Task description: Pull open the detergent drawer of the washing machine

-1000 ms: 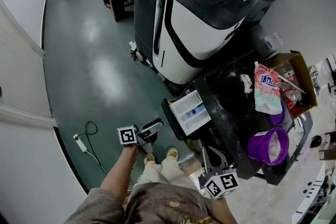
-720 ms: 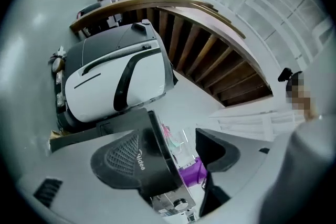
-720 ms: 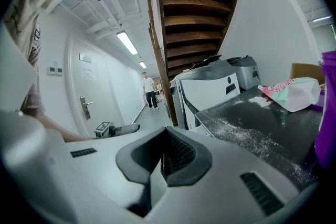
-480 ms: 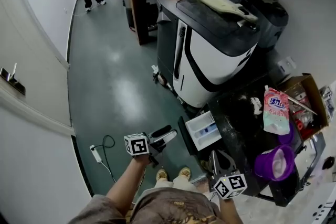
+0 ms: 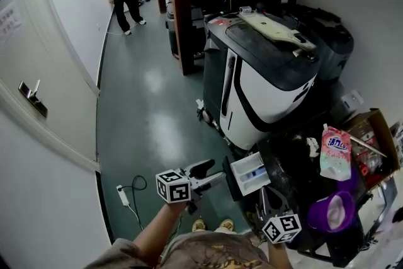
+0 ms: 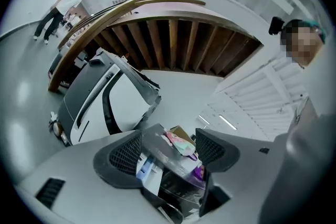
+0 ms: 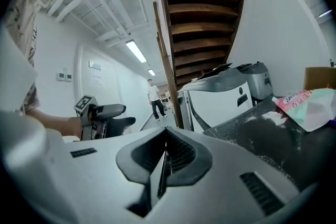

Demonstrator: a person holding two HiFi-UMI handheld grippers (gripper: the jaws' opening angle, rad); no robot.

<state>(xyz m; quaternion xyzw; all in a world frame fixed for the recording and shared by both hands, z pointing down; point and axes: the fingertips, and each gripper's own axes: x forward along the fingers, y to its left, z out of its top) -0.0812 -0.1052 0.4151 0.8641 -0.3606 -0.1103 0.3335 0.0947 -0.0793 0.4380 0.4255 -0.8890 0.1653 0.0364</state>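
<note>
Two jaws of the left gripper [image 5: 216,171] stand apart and empty. They aim at the white plastic detergent drawer [image 5: 250,174], which juts from the dark, dusty-topped washing machine [image 5: 296,164] just to their right, its long axis toward them. The right gripper [image 5: 264,196], jaws pressed together on nothing, hangs off that axis, so the left looks better placed.

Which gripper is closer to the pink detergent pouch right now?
Right. The right gripper, shut, is on the pink detergent pouch's side of the detergent drawer; the left gripper, open, is on the drawer's far side.
</note>
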